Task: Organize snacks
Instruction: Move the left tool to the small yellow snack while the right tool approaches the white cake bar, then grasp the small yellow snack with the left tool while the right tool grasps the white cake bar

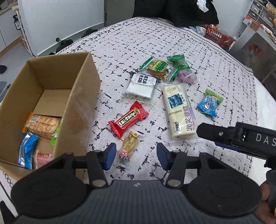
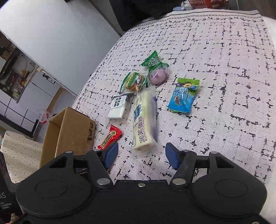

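Left wrist view: the left gripper (image 1: 135,156) hangs open and empty – the small bear-shaped snack (image 1: 128,145) lies just ahead, lengthwise between its jaws, box (image 1: 81,96) to the left.

Right wrist view: the right gripper (image 2: 141,154) is open, empty – long cake pack (image 2: 144,124) lies lengthwise ahead.

A pale tablecloth (image 1: 172,43) with black dash marks covered the table. Behind it stood white cabinet panels (image 1: 60,22), and an orange basket (image 1: 219,37) sat at the far right beside metal shelving (image 1: 258,15).

Eight snack packets (image 1: 128,118) on cloth; perhaps four inside one box (image 1: 81,82).
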`<state>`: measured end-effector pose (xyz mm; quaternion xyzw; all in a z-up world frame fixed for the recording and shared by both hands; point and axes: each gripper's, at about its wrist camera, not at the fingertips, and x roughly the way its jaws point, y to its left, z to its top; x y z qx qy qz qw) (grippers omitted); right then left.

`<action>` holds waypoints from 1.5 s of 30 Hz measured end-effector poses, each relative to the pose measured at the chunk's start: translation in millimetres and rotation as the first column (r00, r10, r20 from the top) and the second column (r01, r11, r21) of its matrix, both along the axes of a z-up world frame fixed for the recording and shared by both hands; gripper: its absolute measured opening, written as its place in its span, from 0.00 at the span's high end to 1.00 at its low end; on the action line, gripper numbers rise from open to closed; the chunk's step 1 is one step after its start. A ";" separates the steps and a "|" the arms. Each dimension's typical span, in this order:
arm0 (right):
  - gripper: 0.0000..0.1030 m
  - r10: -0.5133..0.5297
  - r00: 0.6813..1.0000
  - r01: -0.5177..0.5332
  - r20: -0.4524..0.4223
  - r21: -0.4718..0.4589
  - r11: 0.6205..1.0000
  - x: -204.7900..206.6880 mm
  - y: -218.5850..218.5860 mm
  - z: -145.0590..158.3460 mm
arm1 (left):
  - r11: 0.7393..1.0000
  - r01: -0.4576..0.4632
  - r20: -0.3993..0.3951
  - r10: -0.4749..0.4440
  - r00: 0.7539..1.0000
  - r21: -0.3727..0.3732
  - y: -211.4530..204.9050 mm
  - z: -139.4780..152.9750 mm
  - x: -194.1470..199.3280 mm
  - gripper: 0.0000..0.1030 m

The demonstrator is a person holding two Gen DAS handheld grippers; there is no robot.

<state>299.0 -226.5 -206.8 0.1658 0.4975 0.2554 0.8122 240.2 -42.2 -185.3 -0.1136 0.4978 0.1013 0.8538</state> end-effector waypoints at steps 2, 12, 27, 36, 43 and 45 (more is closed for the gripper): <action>0.44 0.004 1.000 -0.004 -0.012 0.002 1.000 2.9 0.6 -4.1 | 1.000 0.005 -0.011 -0.005 1.000 0.015 -0.5 -4.7 4.0 0.53; 0.47 0.046 0.999 -0.046 -0.022 -0.011 0.999 14.1 10.5 -15.0 | 1.000 -0.012 -0.074 0.014 0.997 0.020 2.2 -27.3 17.9 0.63; 0.47 0.087 0.995 -0.082 0.038 -0.130 0.988 24.3 38.2 -20.8 | 0.995 -0.056 -0.041 0.053 0.998 -0.081 11.0 -26.5 13.0 0.84; 0.68 0.119 0.992 -0.110 0.044 -0.173 0.979 24.2 44.0 -20.7 | 0.991 -0.070 0.014 0.073 0.997 -0.115 19.2 -11.4 6.5 0.83; 0.74 0.106 0.992 -0.090 0.069 -0.204 0.975 12.0 41.6 -5.6 | 0.984 -0.056 0.072 0.069 0.995 -0.170 22.0 2.6 0.9 0.84; 0.75 0.090 0.993 -0.072 0.081 -0.201 0.977 8.5 38.6 0.5 | 0.980 -0.048 0.088 0.066 0.994 -0.194 21.7 7.4 0.3 0.83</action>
